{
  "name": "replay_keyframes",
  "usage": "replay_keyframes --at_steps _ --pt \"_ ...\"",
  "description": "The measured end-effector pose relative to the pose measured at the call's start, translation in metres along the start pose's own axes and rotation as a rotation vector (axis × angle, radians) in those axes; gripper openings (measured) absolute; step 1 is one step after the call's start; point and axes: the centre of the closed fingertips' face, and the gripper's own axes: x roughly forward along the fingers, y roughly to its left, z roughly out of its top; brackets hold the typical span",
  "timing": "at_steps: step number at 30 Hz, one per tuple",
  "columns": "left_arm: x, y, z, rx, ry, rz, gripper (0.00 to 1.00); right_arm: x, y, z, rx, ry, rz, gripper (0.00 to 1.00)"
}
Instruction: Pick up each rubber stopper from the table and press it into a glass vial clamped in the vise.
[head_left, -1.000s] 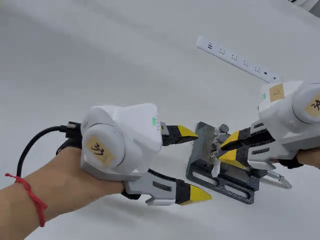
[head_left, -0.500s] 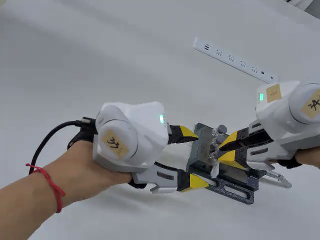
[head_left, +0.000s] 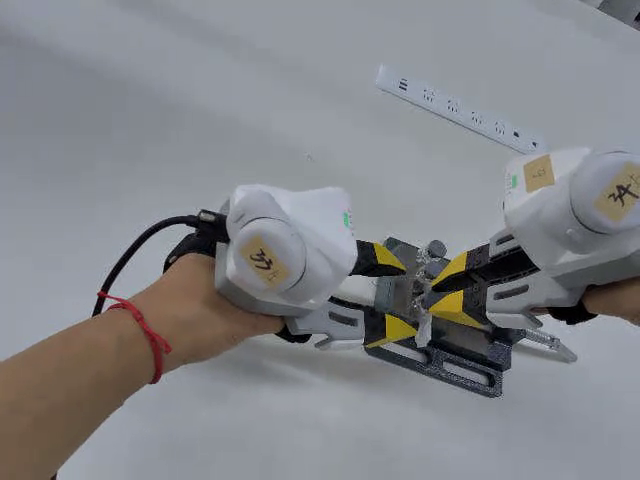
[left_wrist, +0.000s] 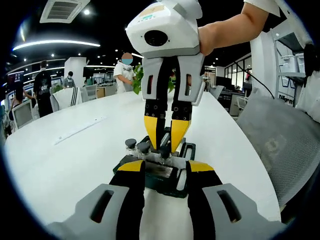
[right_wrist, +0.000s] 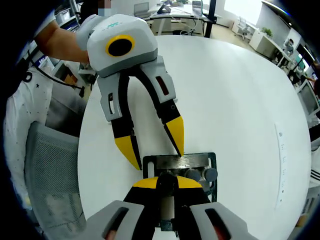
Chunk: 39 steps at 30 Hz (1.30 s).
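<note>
A dark metal vise (head_left: 455, 362) sits on the white table, with glass vials and grey rubber stoppers (head_left: 437, 248) at its far end. My right gripper (head_left: 437, 290) comes in from the right over the vise, shut on a dark rubber stopper (right_wrist: 167, 180) with a pale cylinder under it. In the left gripper view the right gripper (left_wrist: 165, 144) points down onto the vise top (left_wrist: 161, 172), beside two stoppered vials (left_wrist: 137, 145). My left gripper (head_left: 393, 293) is open, one jaw on each side of the vise's near end, close to the right gripper's tips.
A white power strip (head_left: 460, 108) lies on the table behind the vise. A black cable (head_left: 140, 255) trails from the left gripper. Grey mesh chairs (left_wrist: 280, 145) stand at the table edge, and people stand far off in the room.
My left gripper has moved right to the vise, and its jaws now stand on either side of it. The right gripper has stayed over the vise, still shut.
</note>
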Motion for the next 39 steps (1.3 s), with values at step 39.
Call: replay_keyframes --at_steps 39 --pt "0.024 0.003 -0.007 0.096 0.082 -0.028 0.11 -0.003 -0.002 0.002 0.008 -0.008 -0.005 0.07"
